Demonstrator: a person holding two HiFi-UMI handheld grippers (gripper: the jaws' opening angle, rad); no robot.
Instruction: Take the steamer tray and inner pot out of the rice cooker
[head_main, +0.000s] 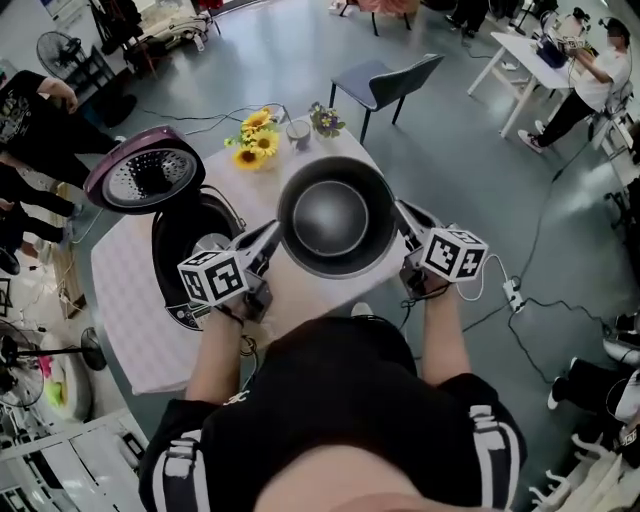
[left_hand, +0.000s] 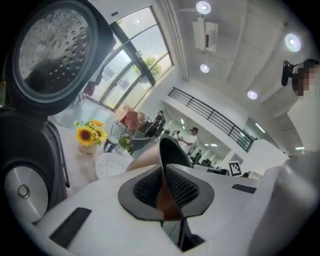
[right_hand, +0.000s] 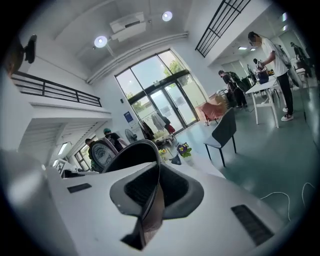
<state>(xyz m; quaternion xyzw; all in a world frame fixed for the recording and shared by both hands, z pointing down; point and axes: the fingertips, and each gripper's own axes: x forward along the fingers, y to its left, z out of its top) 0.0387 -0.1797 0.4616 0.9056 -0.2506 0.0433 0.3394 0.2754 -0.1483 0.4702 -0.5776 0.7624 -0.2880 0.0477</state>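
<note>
Dark inner pot (head_main: 336, 216) (upright) aloft

No words or numbers I can read. The blue sign (right_hand: 128, 117) well ahead of my right gripper (right_hand: 156, 175), by the glass doors (right_hand: 167, 107), is too small to make out.

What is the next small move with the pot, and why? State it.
Probably lower the inner pot onto the table beside the rice cooker: left gripper and right gripper both clamp its rim, and it hangs clear of the cooker.
</note>
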